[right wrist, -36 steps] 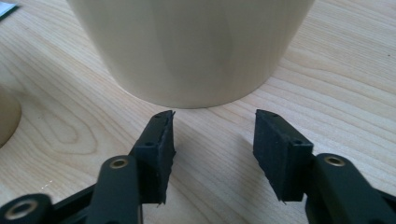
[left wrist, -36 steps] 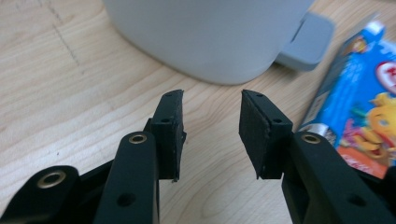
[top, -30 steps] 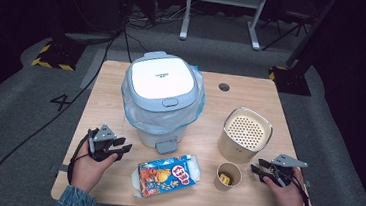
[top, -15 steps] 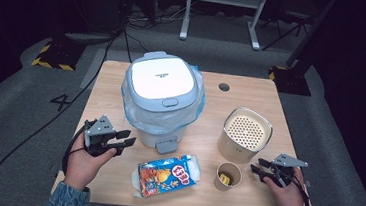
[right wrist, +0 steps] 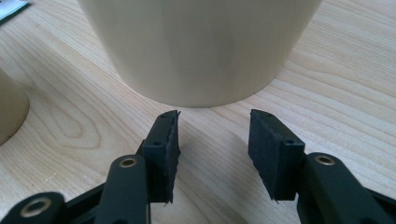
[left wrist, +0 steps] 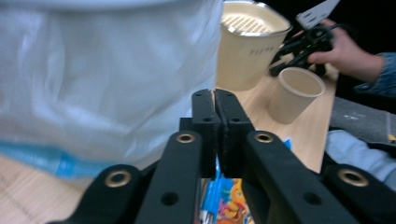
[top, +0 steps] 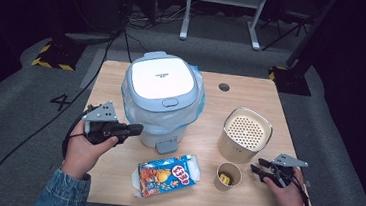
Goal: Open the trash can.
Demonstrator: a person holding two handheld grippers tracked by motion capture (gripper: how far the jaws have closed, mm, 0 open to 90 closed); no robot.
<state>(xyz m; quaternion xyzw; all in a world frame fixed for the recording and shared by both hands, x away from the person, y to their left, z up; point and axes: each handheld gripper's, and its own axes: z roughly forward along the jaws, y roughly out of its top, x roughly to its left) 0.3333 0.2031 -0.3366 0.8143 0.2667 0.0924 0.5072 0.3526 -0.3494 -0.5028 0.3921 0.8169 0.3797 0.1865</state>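
From high above my side, one camera looks forward and down over the whole table [top: 123,77]. My left gripper camera faces across toward the perforated canister [left wrist: 250,44]; my right sits close before that canister's wall [right wrist: 201,46].

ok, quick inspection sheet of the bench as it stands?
Surface: wooden table, nothing spilled.
Job's things: lidded bin lined with a plastic bag; snack packet lying flat; paper cup with something yellow inside.
Clutter: cream perforated container behind the cup.
Grippers: left gripper beside the bin, jaws just closed, nothing between; right gripper on the table, open, empty.
Cables: black cable trails off the left edge.
Surroundings: grey floor, hazard-striped base.
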